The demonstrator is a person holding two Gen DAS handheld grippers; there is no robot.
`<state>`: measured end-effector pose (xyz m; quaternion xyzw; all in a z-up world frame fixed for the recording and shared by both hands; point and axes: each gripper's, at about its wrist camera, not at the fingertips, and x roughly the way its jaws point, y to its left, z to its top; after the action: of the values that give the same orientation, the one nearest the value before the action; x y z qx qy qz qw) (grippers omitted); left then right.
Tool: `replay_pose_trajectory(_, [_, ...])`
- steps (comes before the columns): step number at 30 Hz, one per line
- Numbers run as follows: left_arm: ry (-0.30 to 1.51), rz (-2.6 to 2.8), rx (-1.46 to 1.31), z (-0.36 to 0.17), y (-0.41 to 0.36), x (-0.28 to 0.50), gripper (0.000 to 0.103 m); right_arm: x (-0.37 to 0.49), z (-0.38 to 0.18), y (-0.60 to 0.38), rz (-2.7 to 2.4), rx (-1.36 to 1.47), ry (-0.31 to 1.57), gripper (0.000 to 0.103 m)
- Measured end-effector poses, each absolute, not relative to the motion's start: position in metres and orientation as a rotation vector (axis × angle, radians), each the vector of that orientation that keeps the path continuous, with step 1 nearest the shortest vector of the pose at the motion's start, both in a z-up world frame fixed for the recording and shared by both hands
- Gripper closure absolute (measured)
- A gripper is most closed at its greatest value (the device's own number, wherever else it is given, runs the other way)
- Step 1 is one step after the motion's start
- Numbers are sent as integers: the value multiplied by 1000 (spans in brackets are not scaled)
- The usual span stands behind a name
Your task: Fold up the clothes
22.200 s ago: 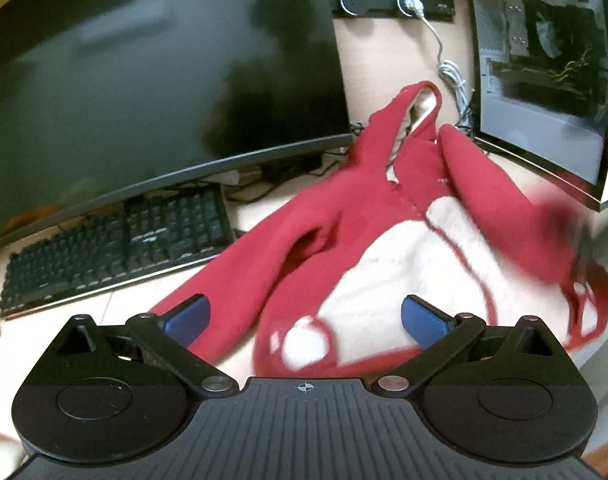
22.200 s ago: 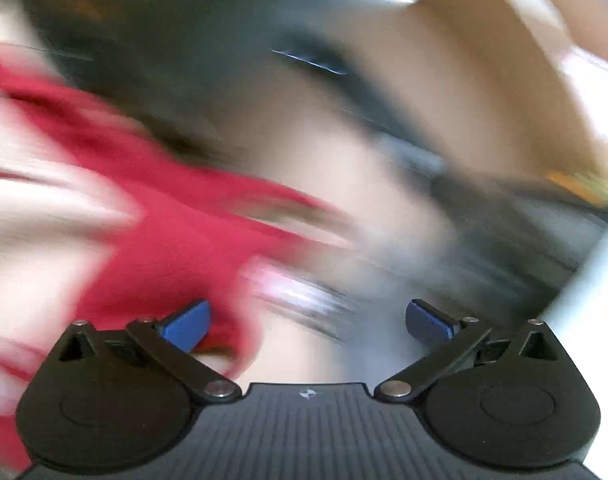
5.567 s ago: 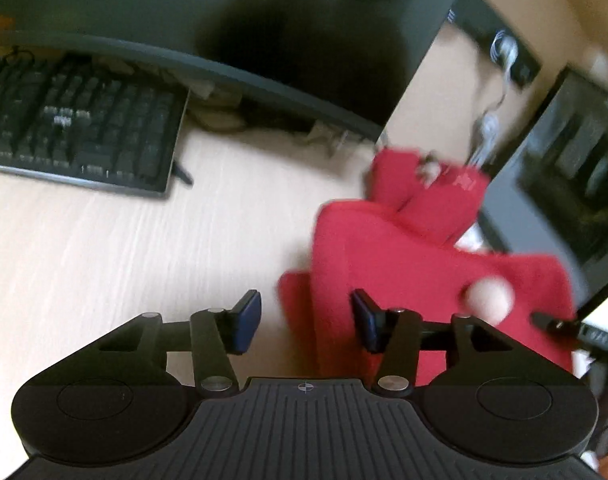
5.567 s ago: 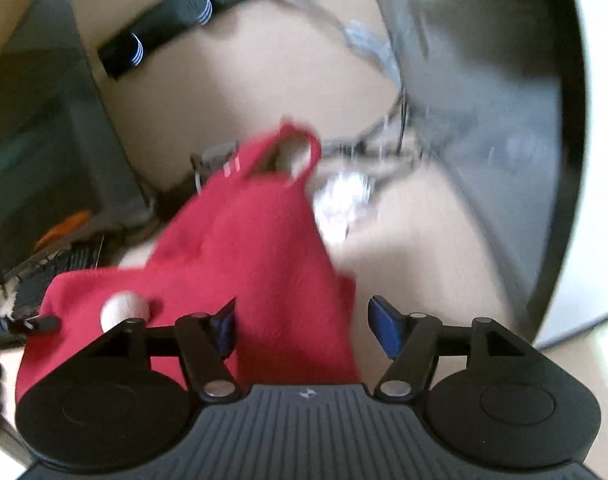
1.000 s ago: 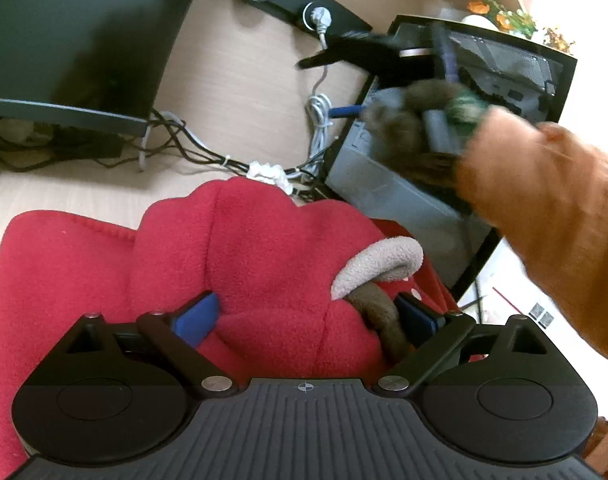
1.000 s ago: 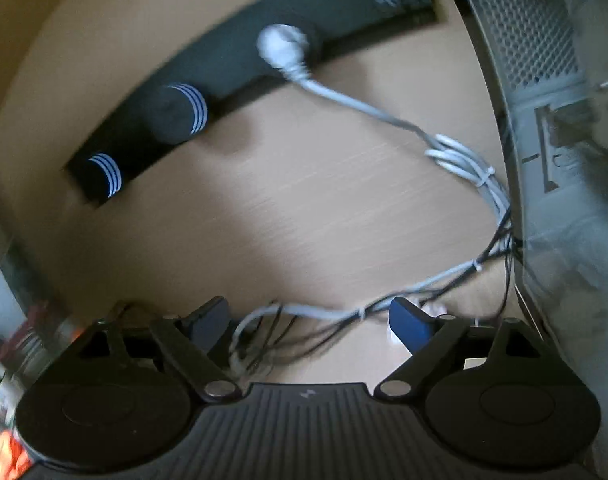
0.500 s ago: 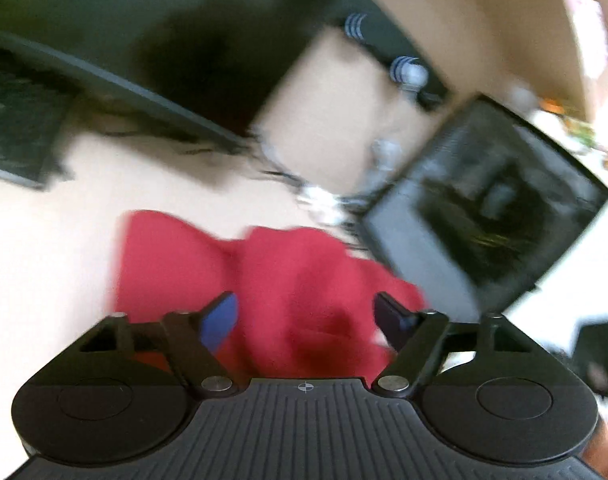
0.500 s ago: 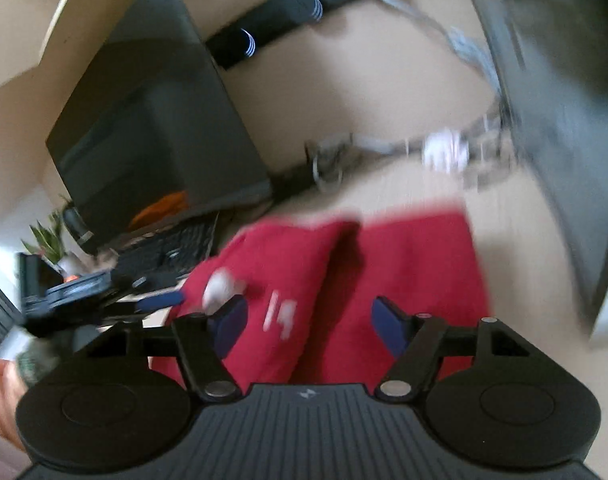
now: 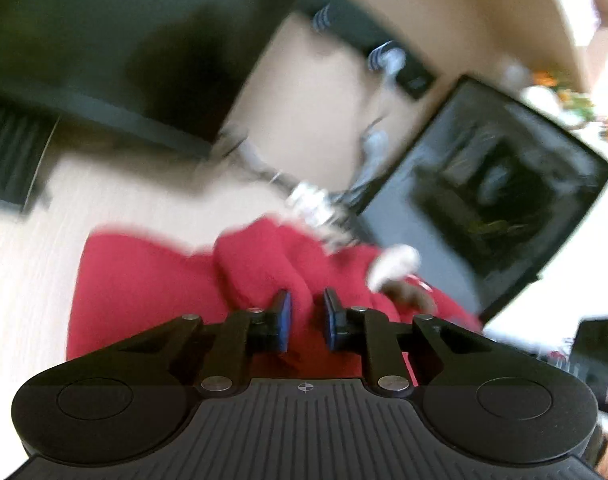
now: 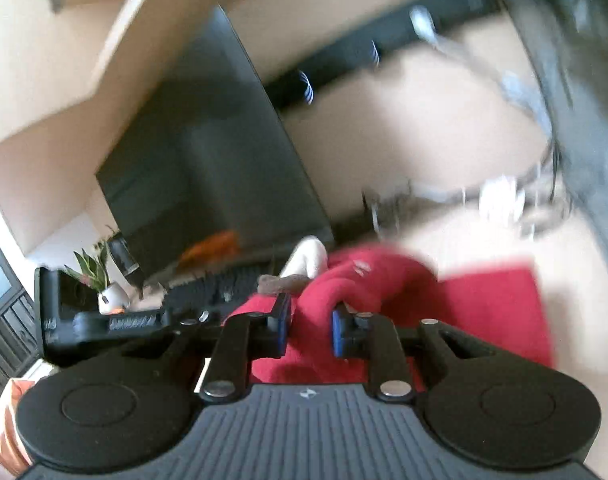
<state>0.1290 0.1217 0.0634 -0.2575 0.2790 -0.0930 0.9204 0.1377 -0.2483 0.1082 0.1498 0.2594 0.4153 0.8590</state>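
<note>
A red fleece hoodie (image 9: 151, 280) lies folded on the light wooden desk, with its hood bunched on top and a cream lining edge (image 9: 396, 262) showing. My left gripper (image 9: 307, 322) is shut on a fold of the hoodie's red fabric. In the right wrist view the hoodie (image 10: 488, 304) also lies on the desk, and my right gripper (image 10: 310, 330) is shut on another fold of it. The left gripper's black body (image 10: 103, 328) shows at the left of that view. Both views are motion-blurred.
A large dark monitor (image 9: 103, 40) and a keyboard (image 9: 7, 160) stand at the back left. A glass-sided PC case (image 9: 496, 200) stands at the right, with white cables (image 9: 316, 200) and a black power strip (image 9: 376, 52) behind the hoodie. A potted plant (image 10: 95, 276) sits far left.
Both grippers have gone from open to shut on the hoodie's fabric within the last half second. Both cameras swung; the views are blurred.
</note>
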Motion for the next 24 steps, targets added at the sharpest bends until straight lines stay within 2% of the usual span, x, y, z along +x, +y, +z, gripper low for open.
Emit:
replay_pose_trajectory(3, [621,-195,-518,49,117,113,86,129,106,-263,878,284,592,83])
replay_pose_trajectory(8, [701,-201,-499,26,110,87,88,108,16,-262,807,278,891,83])
replay_pose_trajectory(11, [737,-210,-503,15,114,81,88,103,-5,-261,762,276,934,83])
replay_pose_trajectory(12, [719,-225,-490,22,115,81,85,99,1,-264,769,261,906,82])
replay_pose_trajectory(13, [686,-240,-464,31,116,80,74,95,8,-266,775,246,878,80])
replay_pose_trajectory(15, [592,-273,-421,54,119,79,59,90,28,-270,794,198,798,65])
replay_pose_trajectory(16, [551,-285,-423,64,121,82,58,87,40,-270,808,172,742,62])
replay_pose_trajectory(18, [469,-311,-427,84,124,88,54,85,64,-265,834,116,621,46])
replay_pose_trajectory(21, [379,-350,-470,101,121,110,46,88,92,-246,845,24,462,32])
replay_pose_trajectory(24, [347,-389,-498,98,114,140,21,104,86,-215,815,-63,388,22])
